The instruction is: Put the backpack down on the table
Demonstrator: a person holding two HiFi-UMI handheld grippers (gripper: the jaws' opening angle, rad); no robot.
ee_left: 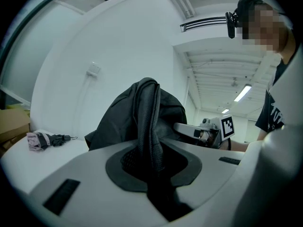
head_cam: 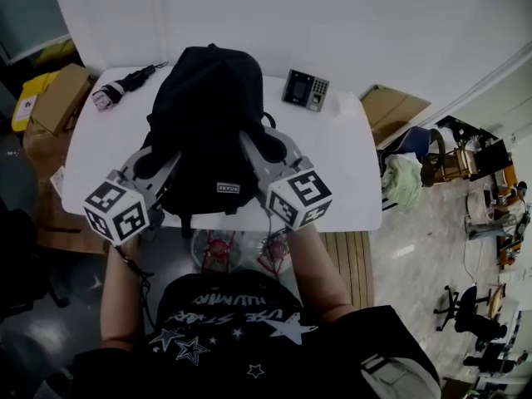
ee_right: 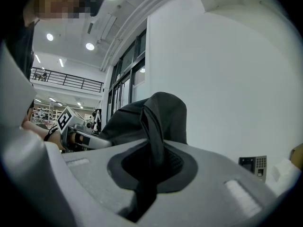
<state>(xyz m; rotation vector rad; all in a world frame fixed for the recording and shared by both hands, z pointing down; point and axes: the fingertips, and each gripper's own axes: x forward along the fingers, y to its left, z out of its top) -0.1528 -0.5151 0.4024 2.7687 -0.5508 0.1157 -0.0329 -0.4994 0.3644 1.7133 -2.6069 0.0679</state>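
A black backpack (head_cam: 206,123) stands upright on the white table (head_cam: 332,181), near its front edge. My left gripper (head_cam: 166,163) is shut on the backpack's left shoulder strap (ee_left: 149,126). My right gripper (head_cam: 249,144) is shut on the right shoulder strap (ee_right: 154,126). In each gripper view the strap runs down between the closed grey jaws, with the bag's dark body (ee_right: 142,115) rising just beyond. In the left gripper view my right gripper (ee_left: 187,129) reaches in at the bag's far side. The fingertips themselves are hidden against the fabric in the head view.
A folded umbrella (head_cam: 125,83) lies at the table's back left. A small keypad device (head_cam: 305,89) sits at the back right. Cardboard boxes (head_cam: 58,96) stand left of the table and another box (head_cam: 392,106) to its right. A white wall (head_cam: 332,23) curves behind.
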